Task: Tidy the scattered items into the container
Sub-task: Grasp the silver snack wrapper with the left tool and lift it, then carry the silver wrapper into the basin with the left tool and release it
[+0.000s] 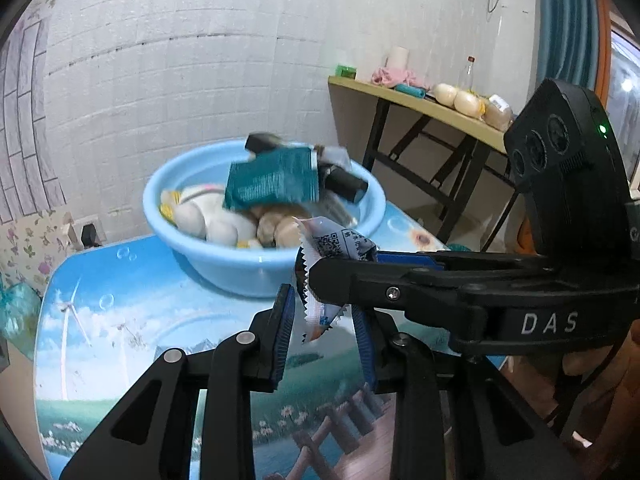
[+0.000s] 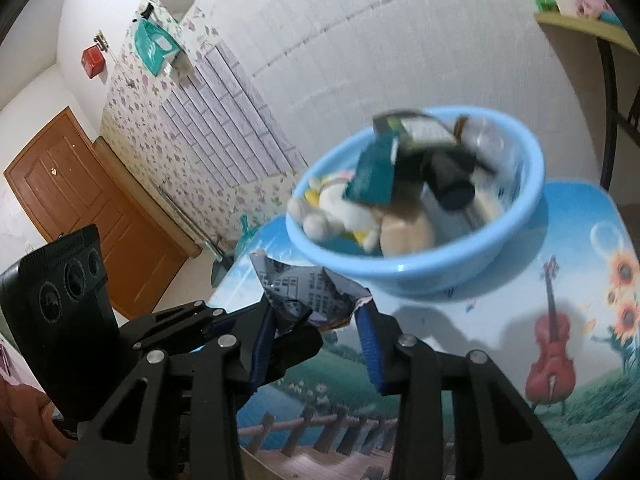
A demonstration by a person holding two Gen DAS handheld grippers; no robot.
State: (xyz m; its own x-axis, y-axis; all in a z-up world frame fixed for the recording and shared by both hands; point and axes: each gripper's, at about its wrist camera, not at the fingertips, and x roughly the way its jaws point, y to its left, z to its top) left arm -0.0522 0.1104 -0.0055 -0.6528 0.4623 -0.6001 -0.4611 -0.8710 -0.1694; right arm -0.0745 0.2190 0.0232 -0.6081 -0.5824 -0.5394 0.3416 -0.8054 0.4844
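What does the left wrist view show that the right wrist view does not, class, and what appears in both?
Only the left wrist view shows the side shelf's load: a bottle, a pink cloth and round buns. Only the right wrist view shows a brown door, a red box on the wall and a printed cello on the table. Both show the blue basin holding a teal packet, and the left gripper and right gripper together gripping one crumpled snack wrapper.

The basin at the table's far edge is heaped (a teal packet on top); bare tabletop lies open before it, toward the near edge.
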